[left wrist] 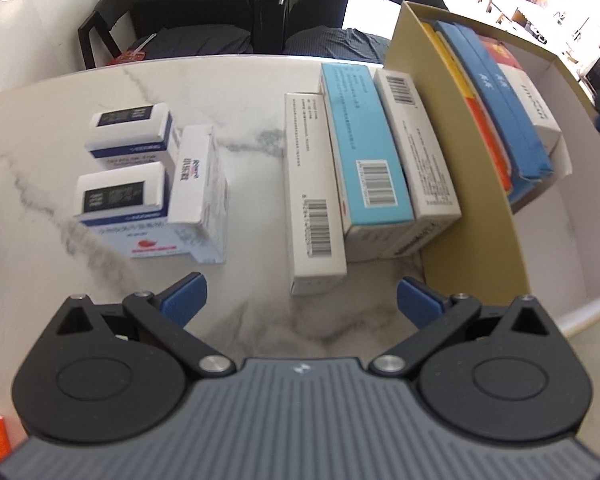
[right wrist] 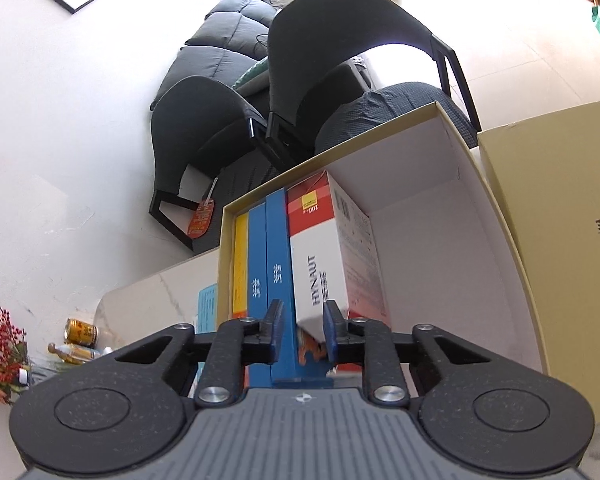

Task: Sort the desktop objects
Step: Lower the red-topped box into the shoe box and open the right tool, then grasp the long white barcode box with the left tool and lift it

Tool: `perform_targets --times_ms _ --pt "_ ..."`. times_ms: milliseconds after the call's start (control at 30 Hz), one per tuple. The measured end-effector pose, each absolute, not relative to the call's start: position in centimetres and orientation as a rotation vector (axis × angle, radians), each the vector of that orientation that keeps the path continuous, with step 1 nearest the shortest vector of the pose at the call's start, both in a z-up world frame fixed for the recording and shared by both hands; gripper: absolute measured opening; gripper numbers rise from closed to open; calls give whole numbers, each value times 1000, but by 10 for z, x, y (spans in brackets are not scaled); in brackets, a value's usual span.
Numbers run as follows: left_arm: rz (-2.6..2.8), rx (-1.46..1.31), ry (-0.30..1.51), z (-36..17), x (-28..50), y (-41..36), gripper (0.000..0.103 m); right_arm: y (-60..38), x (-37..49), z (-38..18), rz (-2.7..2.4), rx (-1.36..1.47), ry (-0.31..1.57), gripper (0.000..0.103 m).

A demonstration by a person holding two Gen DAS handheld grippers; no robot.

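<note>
in the left wrist view, three long cartons (left wrist: 356, 184) are seen lying side by side on the marble table (left wrist: 256, 312), just ahead of the left gripper (left wrist: 302, 298); three small boxes (left wrist: 148, 184) are grouped further left. the gripper's jaws are spread wide over bare table, and nothing is held or touched. in the right wrist view, four boxes are stood upright in the cardboard tray (right wrist: 512, 248): one yellow, two blue, one hynaut box (right wrist: 324, 264). the right gripper (right wrist: 302, 330) is drawn nearly closed above them; whether anything is pinched cannot be told.
</note>
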State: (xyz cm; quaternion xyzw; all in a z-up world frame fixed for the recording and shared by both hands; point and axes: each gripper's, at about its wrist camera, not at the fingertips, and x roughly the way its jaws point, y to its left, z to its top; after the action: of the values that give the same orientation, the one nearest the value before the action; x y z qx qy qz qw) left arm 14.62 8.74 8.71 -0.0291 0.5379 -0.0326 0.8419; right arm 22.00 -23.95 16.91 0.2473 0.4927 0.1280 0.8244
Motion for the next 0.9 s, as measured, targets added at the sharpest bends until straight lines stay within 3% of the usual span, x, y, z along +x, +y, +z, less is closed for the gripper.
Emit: perform_targets --times_ms 167,233,400,467,900 --pt "-72 -37 1102 79 153 83 103 -238 208 172 272 509 1048 27" --pt "-79 -21 1097 77 154 81 97 -238 205 172 268 503 1051 29" --pt "-99 0 1118 69 154 80 61 -242 199 173 252 510 1050 31" --pt "-101 9 1128 65 154 80 27 -243 198 173 246 511 1052 33" --pt "-88 -41 1197 79 82 79 27 -222 187 170 282 493 1088 34"
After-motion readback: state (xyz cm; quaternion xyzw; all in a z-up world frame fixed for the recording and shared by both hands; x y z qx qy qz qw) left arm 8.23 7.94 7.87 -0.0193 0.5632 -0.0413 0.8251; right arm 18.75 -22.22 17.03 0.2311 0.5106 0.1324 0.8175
